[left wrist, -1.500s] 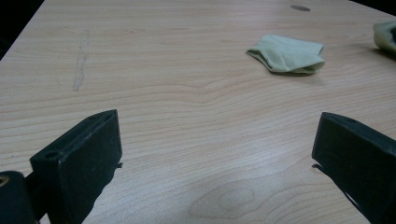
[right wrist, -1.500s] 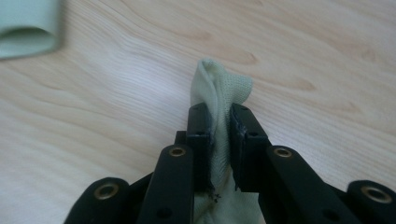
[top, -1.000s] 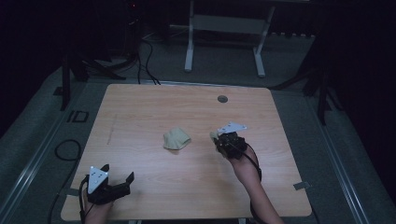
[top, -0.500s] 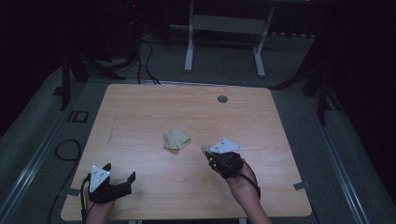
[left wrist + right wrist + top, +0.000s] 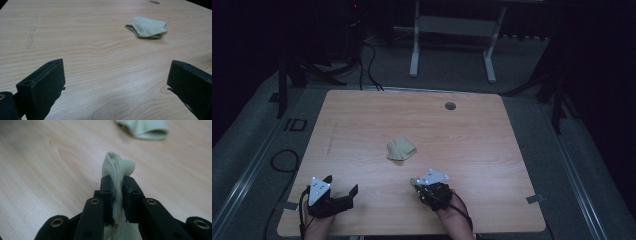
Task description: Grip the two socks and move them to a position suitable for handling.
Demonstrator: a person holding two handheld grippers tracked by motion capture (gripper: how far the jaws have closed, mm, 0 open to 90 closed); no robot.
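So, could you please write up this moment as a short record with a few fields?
surface: wooden table, with a round hole near its far edge
loose item: folded pale green cloth lying near the table's middle
left tongs: open, low over the near left corner, holding nothing
right tongs: shut on a second pale cloth piece, its fold sticking up past the jaws
position of right tongs: near edge, nearer the person than the folded cloth

A wooden table [image 5: 362,125] with pale grain carries a folded green cloth [image 5: 401,149] near its middle. A round grey cap [image 5: 450,106] sits flush in the top near the far edge, toward the right corner.
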